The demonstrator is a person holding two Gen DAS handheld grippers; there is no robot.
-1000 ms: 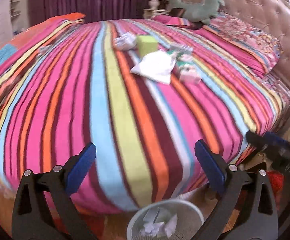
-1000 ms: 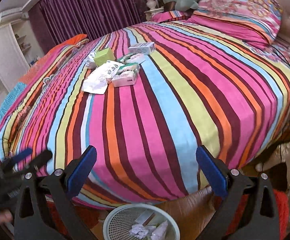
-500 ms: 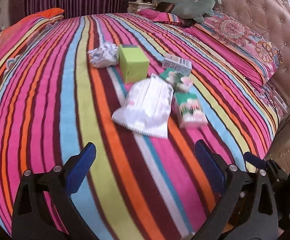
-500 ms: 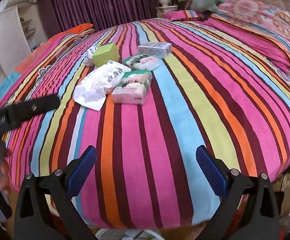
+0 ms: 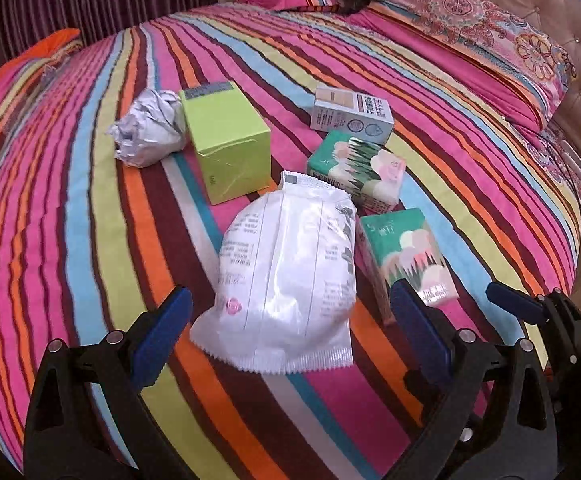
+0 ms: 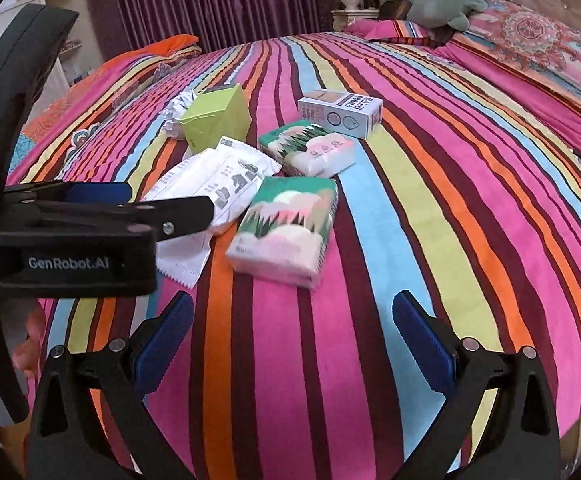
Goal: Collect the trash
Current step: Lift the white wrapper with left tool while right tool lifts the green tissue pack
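Striped bedspread (image 5: 90, 208) carries your trash mid-bed: your left gripper (image 5: 290, 320) gapes wide, straddling the white wrapper (image 5: 286, 280); your right gripper (image 6: 290, 336) hangs released near the bed's edge, short of the tissue pack (image 6: 286, 232).

striped bed (image 5: 90, 208) | white wrapper (image 5: 286, 276), green box (image 5: 226, 142), crumpled paper (image 5: 146, 128) (touching box), tissue packs (image 5: 404, 256)

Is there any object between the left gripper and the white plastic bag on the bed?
Nothing visible does. The left gripper is open, and the white plastic bag lies directly ahead between its fingers on the striped blanket. A green tissue pack lies beside the bag, not in the path.
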